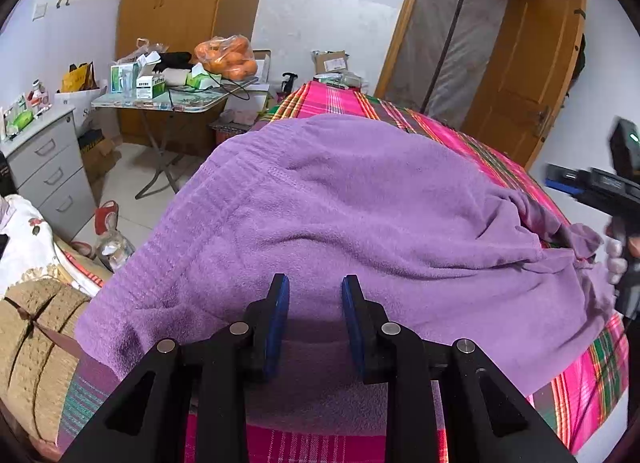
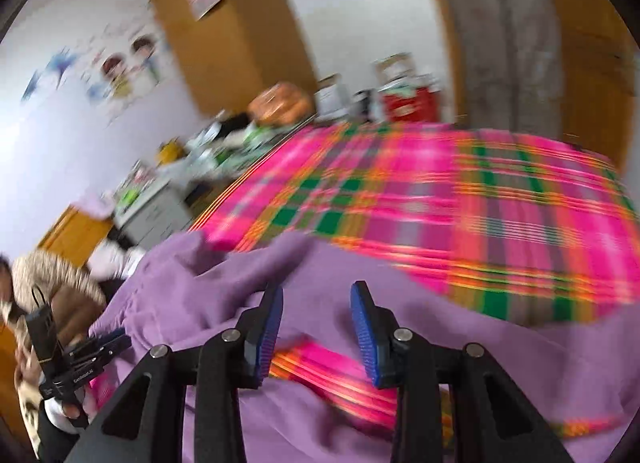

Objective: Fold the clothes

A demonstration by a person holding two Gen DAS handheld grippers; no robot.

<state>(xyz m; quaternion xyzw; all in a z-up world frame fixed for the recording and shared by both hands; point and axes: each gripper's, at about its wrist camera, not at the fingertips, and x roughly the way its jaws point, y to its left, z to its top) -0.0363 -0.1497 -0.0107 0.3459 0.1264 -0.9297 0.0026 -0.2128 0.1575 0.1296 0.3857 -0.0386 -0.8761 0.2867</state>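
A purple fleece garment (image 1: 340, 215) lies spread over the pink plaid bedspread (image 1: 452, 135), with a ribbed band along its left side and bunched folds at its right end. My left gripper (image 1: 316, 283) hovers open just above the garment's near part, nothing between its blue pads. In the blurred right wrist view, my right gripper (image 2: 318, 291) is open over rumpled purple cloth (image 2: 224, 283), with a strip of plaid bedspread (image 2: 480, 215) showing below its fingers. The right gripper's body (image 1: 604, 183) shows at the right edge of the left wrist view; the left gripper's body (image 2: 76, 359) shows at lower left of the right wrist view.
A folding table (image 1: 172, 101) with boxes and a bag of oranges (image 1: 228, 55) stands past the bed. Grey drawers (image 1: 48, 167) stand at the left, a wooden door (image 1: 532, 75) at the right. A straw-coloured cushion (image 1: 36, 327) lies near the bed's left corner.
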